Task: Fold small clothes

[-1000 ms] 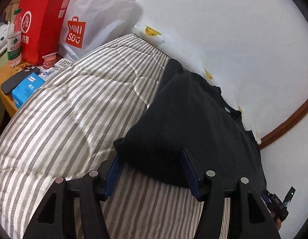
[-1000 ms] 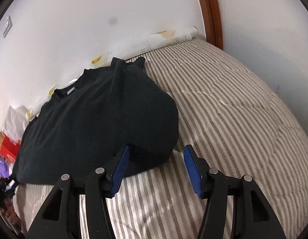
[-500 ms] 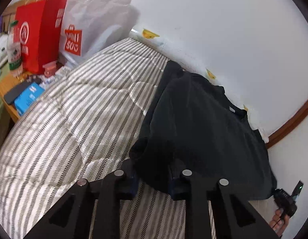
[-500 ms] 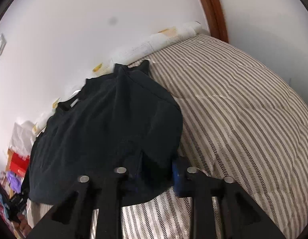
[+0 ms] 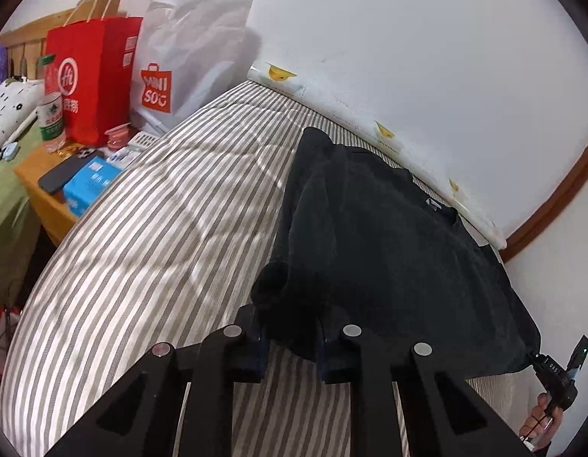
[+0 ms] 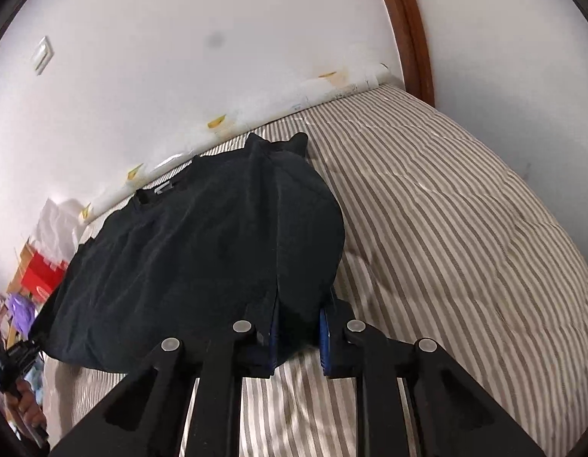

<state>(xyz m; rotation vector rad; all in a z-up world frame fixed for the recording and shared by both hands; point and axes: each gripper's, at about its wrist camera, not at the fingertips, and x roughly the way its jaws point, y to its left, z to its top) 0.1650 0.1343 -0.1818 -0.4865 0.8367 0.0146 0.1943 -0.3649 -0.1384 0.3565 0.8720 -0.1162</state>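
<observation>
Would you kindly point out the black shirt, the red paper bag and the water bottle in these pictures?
black shirt (image 5: 389, 251): left wrist view, middle of its body.
red paper bag (image 5: 90, 76): left wrist view, its front face.
water bottle (image 5: 50, 118): left wrist view, its green label.

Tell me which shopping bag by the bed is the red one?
The red paper bag with string handles, standing at the far left by the water bottle. The other bag, the white Miniso bag, stands to its right, closer to the wall.
</observation>
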